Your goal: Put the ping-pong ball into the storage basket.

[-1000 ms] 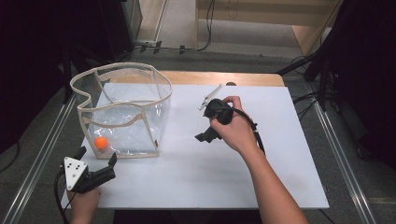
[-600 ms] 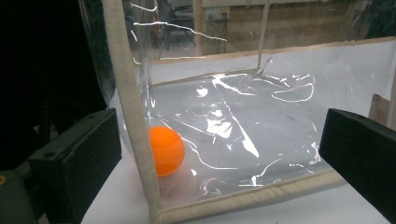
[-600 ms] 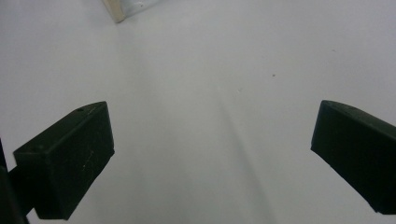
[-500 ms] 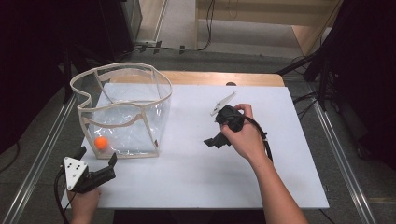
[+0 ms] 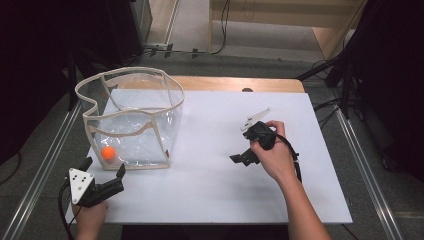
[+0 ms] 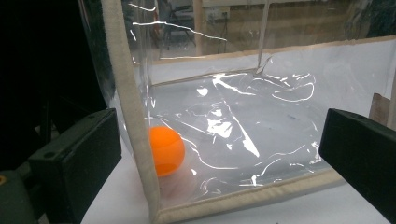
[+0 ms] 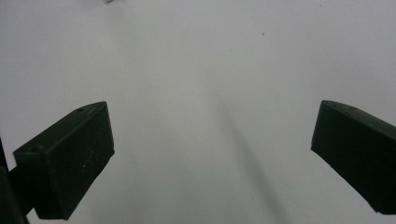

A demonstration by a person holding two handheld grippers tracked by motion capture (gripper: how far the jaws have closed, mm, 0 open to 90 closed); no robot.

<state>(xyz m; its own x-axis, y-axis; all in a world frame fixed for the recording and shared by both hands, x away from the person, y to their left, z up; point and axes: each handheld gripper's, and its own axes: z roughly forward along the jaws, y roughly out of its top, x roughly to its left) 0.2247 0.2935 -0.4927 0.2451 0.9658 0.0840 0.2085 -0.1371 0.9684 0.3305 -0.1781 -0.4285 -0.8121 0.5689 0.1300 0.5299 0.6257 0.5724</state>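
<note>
orange ball (image 6: 166,150) sits in the clear bag's (image 5: 131,120) near-left corner — my left gripper (image 5: 104,183) and right gripper (image 5: 241,159) both gape empty; i'd reach over the rim.

Your left gripper (image 5: 104,170) is black, with a grey three-cornered plate (image 5: 80,183) on top marked by small dark dots, and a black cable (image 5: 62,205) trailing from it. Your right gripper (image 5: 239,159) is black too, carrying a pale grey plate (image 5: 255,119) and a black cable (image 5: 295,155). Each has two blocky matte black jaws; the left-hand blocks bear a small screw hole. Your forearms are bare, no sleeves.
</note>
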